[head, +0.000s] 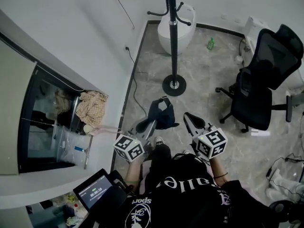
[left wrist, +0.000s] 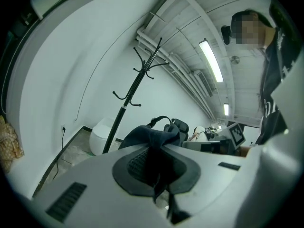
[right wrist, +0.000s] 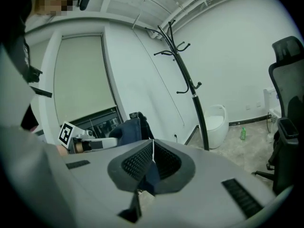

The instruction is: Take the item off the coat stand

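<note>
Fingers of the left gripper [left wrist: 156, 161] pinch a dark cloth [left wrist: 148, 135], the coat stand [left wrist: 125, 109] upright beyond.

Black office chair [head: 261, 80] is seen on grey stone-look floor [head: 209, 75]. Small green bottle [head: 210, 43] is stood up-frame & left of chair, by the wall [head: 223, 4]. White rounded tub [head: 161, 32] is set further left of chair, beyond bottle. White box unit [head: 254, 30] is tucked just behind chair. Beige checked cloth [head: 92, 107] is heaped far left of chair. Lit tablet [head: 97, 190] w/ a timer readout is propped low & left of chair.
</note>
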`<state>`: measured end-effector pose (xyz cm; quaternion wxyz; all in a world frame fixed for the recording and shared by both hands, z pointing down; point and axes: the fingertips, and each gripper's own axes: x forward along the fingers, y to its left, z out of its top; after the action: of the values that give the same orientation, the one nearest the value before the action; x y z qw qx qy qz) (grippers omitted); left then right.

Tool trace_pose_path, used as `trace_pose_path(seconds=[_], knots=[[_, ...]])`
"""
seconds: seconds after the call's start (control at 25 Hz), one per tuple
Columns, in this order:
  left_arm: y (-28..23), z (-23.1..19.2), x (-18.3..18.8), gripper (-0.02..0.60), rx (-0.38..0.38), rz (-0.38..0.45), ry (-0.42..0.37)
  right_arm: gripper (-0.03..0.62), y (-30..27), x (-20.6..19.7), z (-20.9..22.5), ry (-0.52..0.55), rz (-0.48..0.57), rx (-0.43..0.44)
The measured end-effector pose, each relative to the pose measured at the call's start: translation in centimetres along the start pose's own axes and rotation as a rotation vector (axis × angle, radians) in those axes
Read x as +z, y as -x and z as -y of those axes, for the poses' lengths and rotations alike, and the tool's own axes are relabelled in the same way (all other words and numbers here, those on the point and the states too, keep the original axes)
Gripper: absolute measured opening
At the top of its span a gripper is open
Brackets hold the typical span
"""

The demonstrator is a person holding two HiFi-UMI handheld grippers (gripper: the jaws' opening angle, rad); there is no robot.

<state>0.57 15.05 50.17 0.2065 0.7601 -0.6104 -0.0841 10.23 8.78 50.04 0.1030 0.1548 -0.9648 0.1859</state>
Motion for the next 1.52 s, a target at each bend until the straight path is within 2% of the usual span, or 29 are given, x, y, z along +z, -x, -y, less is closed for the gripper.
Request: trace_pose_path(seconds=[0.24, 0.44, 0.84, 1.52], knots=[[0.1, 2.4, -1.2, 0.011, 0.050, 0.021, 0.029, 0.018, 2.9, 0.0, 0.4, 0.035, -0.008, 0.019], [1.0, 5.5, -3.9, 0.011, 0.105, 0.027, 0.050, 0.018, 6.5, -1.7, 0.8, 0.082, -0.020, 0.024], [2.3, 9.2, -6.7, 0.011, 0.147, 0.038, 0.063, 0.018, 10.4, -2.9, 0.5, 0.099, -0.004, 0.093], [3.4, 10.6, -5.9, 0.011, 0.171, 0.060, 0.021, 0.018, 11.0, -2.4, -0.9, 0.125, 0.033, 0.152]])
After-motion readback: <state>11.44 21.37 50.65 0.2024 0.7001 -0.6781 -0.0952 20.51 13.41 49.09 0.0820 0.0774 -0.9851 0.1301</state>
